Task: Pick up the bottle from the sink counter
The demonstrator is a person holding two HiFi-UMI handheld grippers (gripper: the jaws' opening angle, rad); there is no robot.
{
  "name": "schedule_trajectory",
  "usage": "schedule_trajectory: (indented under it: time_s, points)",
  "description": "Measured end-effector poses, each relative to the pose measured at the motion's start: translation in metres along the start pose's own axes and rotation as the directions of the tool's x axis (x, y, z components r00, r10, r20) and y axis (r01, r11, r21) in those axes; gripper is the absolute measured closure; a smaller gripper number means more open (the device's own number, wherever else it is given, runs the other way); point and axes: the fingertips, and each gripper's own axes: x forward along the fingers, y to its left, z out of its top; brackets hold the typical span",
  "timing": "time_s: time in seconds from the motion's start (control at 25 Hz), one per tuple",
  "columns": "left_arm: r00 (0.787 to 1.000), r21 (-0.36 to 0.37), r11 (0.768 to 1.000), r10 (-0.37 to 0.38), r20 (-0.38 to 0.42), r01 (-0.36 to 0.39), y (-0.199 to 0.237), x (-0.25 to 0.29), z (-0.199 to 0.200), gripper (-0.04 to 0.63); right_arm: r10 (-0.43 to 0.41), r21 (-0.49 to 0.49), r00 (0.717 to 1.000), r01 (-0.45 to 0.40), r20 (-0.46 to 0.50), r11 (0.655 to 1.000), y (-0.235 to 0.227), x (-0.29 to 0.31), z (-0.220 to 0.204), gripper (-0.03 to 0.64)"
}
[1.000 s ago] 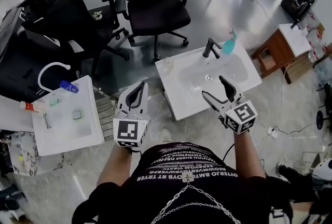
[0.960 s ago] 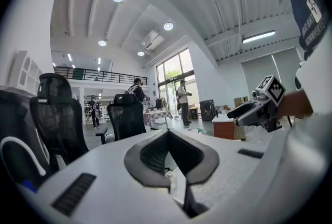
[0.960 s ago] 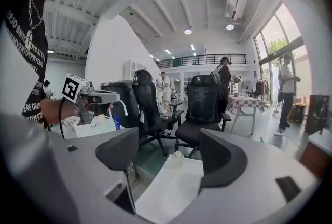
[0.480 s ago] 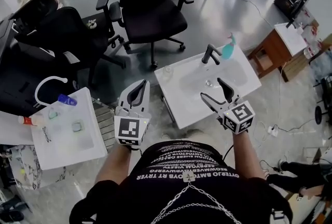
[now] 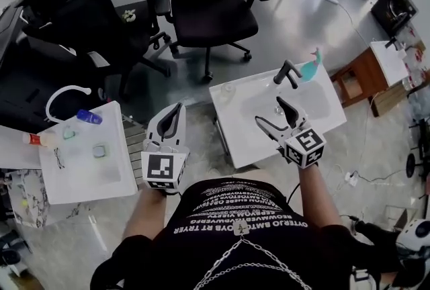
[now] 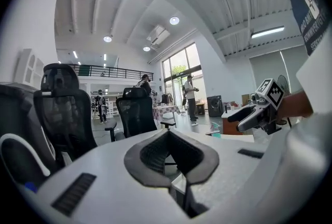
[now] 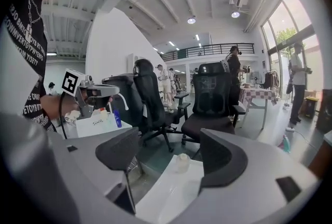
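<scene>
1. While the approach is the step in hand, nothing is gripped. The right gripper hangs over the near part of the sink table, jaws spread and bare. The left gripper hangs off that table's left edge, pads pressed together on nothing.
2. Target location: a teal bottle stands at the table's far edge, just beside the black faucet. A small clear container stands at the far left corner, and the right gripper view frames it between the spread jaws. Which of the two the task means cannot be settled; the teal one reads more plainly as a bottle.
3. Next move, as a judgement: carry the right gripper forward across the basin with jaws spread, straddle the bottle's body, close, then lift straight up.
4. Clearance: the faucet crowds the teal bottle on its left, so enter from the front or right. The far edge lies directly behind the bottle, and a push could tip it off. Room above the table is open. An office chair stands well beyond the far edge, and a wooden cabinet stands near the right side.
</scene>
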Motion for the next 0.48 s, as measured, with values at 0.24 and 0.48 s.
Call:
schedule_trajectory:
  time_s: [0.24,0.48]
  points:
    - [0.998,-0.011,0.999,0.043,-0.055,-0.043,0.006,0.013,-0.010,0.591,0.082,0.003,0.994,-0.082,-0.070,0.997,-0.011,0.047,-0.025,0.268]
    - [0.994,-0.011,0.997,0.079,-0.072,-0.080,0.008,0.038,-0.011,0.591,0.182,0.027,0.971,-0.180,-0.156,0.983,-0.023,0.104,-0.071,0.268]
